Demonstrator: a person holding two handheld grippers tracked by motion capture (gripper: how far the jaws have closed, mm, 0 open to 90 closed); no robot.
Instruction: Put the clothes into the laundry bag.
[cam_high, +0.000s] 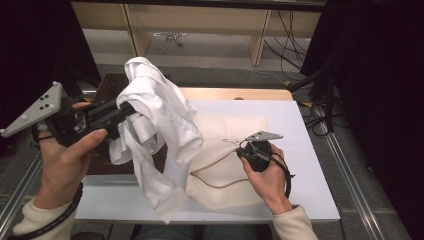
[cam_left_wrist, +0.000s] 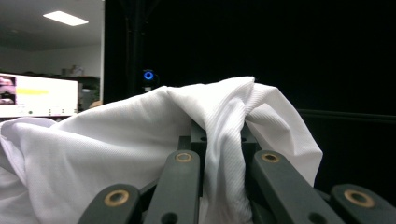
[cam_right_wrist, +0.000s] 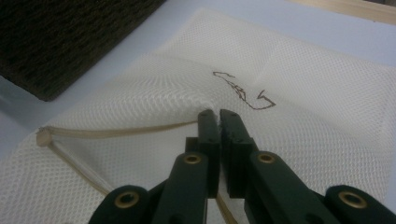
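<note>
your right gripper (cam_high: 250, 147), near right, is clamped on the mesh bag's (cam_high: 235, 125) rim, lifting its mouth open. your left gripper (cam_high: 122, 112) pinches the white shirt (cam_high: 160, 125) aloft at left, ready to feed it in.

White garment (cam_high: 160, 135): drapes over the left gripper (cam_high: 122, 111), hiding its jaw tips in the high view; in the left gripper view its lower folds are cut off at the left and bottom edges. Mesh bag (cam_high: 225, 165): left part hidden behind the garment. Dark brown mat (cam_right_wrist: 70, 37): mostly covered; cut off by the top and left edges in the right gripper view. Right gripper (cam_right_wrist: 219, 122): whether mesh lies between its closed jaws cannot be told.
</note>
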